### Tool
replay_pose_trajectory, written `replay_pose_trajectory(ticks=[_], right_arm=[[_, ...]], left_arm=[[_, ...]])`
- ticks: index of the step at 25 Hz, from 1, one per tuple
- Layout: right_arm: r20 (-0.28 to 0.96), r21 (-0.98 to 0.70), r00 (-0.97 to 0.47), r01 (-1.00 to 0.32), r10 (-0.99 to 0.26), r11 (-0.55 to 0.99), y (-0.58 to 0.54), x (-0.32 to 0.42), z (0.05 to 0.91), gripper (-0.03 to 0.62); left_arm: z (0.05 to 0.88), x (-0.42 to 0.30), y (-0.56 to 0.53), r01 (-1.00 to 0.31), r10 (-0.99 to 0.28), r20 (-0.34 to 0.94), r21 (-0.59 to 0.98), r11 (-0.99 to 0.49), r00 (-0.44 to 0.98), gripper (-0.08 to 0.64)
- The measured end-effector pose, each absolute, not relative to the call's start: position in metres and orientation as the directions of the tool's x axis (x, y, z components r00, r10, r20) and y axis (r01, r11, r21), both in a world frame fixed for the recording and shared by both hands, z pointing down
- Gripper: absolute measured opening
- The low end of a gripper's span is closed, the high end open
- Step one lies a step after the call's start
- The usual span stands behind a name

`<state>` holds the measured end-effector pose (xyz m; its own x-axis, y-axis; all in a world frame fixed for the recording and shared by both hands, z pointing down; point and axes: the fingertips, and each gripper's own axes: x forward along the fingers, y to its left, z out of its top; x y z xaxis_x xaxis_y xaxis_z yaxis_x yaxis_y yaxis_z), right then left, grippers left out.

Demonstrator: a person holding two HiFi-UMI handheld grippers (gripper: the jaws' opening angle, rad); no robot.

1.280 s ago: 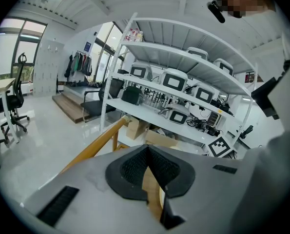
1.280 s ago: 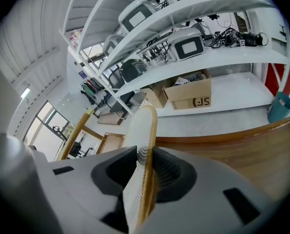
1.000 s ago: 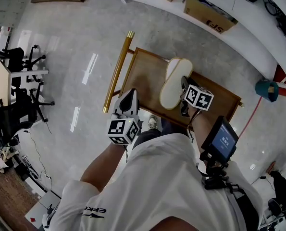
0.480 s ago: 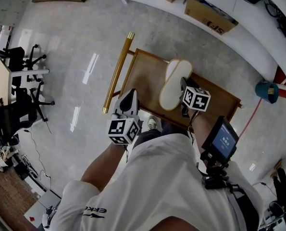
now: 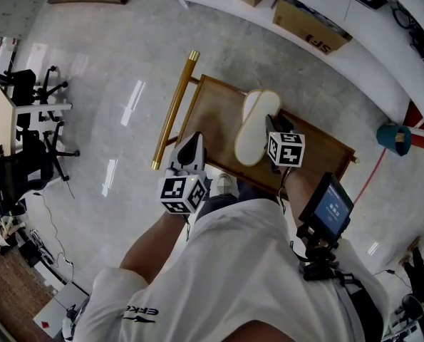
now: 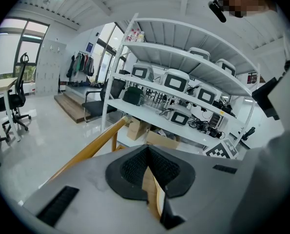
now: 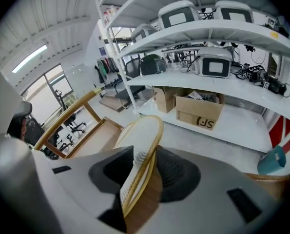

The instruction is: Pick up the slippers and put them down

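Slipper (image 7: 145, 130) stands edge-on between jaws of right gripper (image 7: 142, 162), just eased apart, length pointing ahead over trolley (image 5: 212, 112) (left gripper (image 6: 147, 155) closed, empty, aside).

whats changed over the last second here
The right gripper rolled slightly, and its jaws have just been opening. They have loosened off the slipper, which stands between them unpinched. The slipper, the cart and the shut left gripper stayed put.
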<state>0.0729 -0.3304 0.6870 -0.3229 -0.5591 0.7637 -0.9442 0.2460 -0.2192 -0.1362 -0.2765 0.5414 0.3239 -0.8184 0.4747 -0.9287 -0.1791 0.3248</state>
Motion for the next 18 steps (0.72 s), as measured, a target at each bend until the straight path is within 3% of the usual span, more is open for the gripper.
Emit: replay_pose_trajectory(ticks=[18], right_arm=[[0.767, -0.254, -0.323, -0.946, -0.554, 0.200, -0.331, 0.085, 0.690, 0.132]], left_arm=[[0.541, -0.135, -0.280, -0.929, -0.824, 0.470, 0.326, -0.173, 0.318, 0.003]])
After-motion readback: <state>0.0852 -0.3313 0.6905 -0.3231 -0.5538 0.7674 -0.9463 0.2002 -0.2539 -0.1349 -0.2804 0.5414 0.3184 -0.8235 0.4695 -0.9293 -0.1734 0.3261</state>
